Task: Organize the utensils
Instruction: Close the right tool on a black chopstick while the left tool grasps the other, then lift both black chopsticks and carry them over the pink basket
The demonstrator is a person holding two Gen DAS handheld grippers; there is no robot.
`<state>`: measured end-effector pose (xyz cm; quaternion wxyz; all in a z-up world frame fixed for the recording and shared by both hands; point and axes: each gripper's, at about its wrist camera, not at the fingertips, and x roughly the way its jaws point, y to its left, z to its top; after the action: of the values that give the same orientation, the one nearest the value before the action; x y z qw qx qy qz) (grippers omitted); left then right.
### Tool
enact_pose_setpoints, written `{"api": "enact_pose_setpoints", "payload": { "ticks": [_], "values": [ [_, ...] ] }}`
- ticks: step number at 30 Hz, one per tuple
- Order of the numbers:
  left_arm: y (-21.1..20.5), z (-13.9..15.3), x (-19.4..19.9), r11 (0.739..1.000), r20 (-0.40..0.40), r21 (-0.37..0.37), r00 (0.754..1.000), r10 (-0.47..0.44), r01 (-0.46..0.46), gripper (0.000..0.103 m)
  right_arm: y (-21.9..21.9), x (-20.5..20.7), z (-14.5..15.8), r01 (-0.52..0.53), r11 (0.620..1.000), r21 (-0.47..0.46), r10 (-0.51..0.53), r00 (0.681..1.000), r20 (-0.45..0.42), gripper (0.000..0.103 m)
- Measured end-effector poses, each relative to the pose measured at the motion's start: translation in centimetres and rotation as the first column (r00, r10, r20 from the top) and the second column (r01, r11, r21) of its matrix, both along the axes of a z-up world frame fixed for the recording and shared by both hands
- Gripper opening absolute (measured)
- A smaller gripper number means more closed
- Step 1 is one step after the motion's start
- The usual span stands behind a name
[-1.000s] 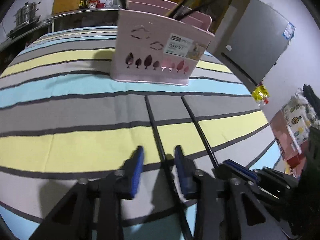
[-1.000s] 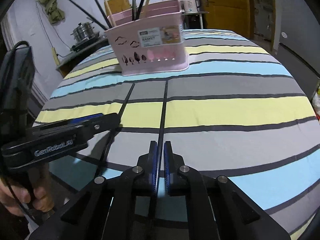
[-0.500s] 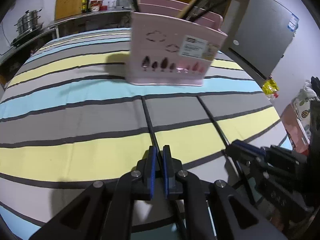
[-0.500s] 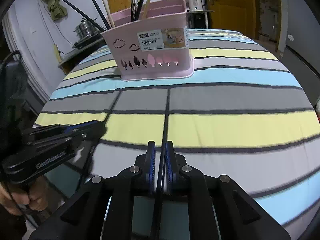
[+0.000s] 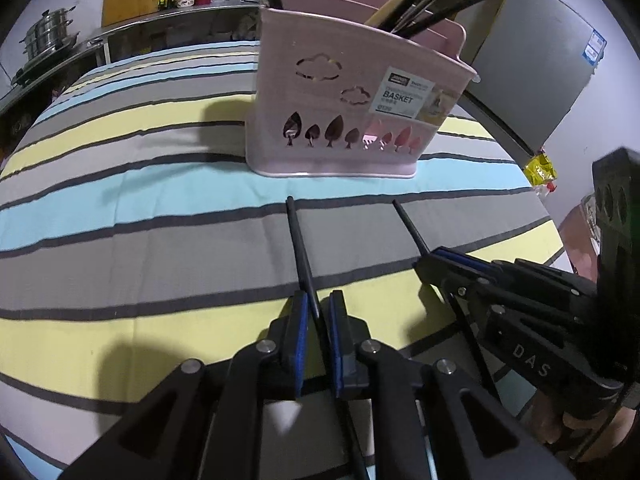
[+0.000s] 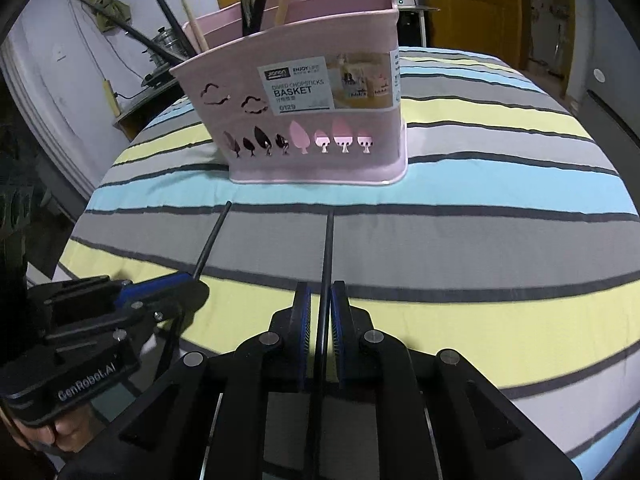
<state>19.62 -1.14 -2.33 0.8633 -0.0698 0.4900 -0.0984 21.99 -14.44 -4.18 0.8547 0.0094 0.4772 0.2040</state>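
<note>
A pink chopsticks basket stands on the striped tablecloth with several chopsticks upright in it. My left gripper is shut on a black chopstick that points toward the basket. My right gripper is shut on another black chopstick, also pointing at the basket. Each gripper shows in the other's view: the right one at right, the left one at left. Both chopstick tips lie a short way in front of the basket.
The striped tablecloth covers a round table. A steel pot sits on a counter at the back left. A grey fridge stands at the right. A yellow door is behind the table.
My left gripper closed on its chopstick. Both grippers moved forward toward the basket with their chopsticks, so the basket looks larger and nearer.
</note>
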Motion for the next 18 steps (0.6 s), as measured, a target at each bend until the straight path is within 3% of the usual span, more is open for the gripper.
{"api": "enact_pose_setpoints", "payload": {
  "ticks": [5,8,18],
  "values": [
    [-0.3,0.4,0.8,0.999,-0.014,0.033,1.000,-0.016,0.016,0.010,0.1,0.6,0.3,0.002,1.000,0.010,-0.002,1.000,-0.015,0.005],
    [-0.1,1.2,0.4,1.000,-0.001,0.013,1.000,-0.018,0.018,0.009,-0.5,0.1,1.1,0.012,0.999,0.045,-0.012,1.000,-0.004,0.005],
    [0.5,7.4,-1.6,0.999,0.132,-0.024,0.990,-0.040,0.043,0.006,-2.4,-1.7,7.6,0.020,0.990,0.137,-0.038,0.992,0.123,0.005]
  ]
}}
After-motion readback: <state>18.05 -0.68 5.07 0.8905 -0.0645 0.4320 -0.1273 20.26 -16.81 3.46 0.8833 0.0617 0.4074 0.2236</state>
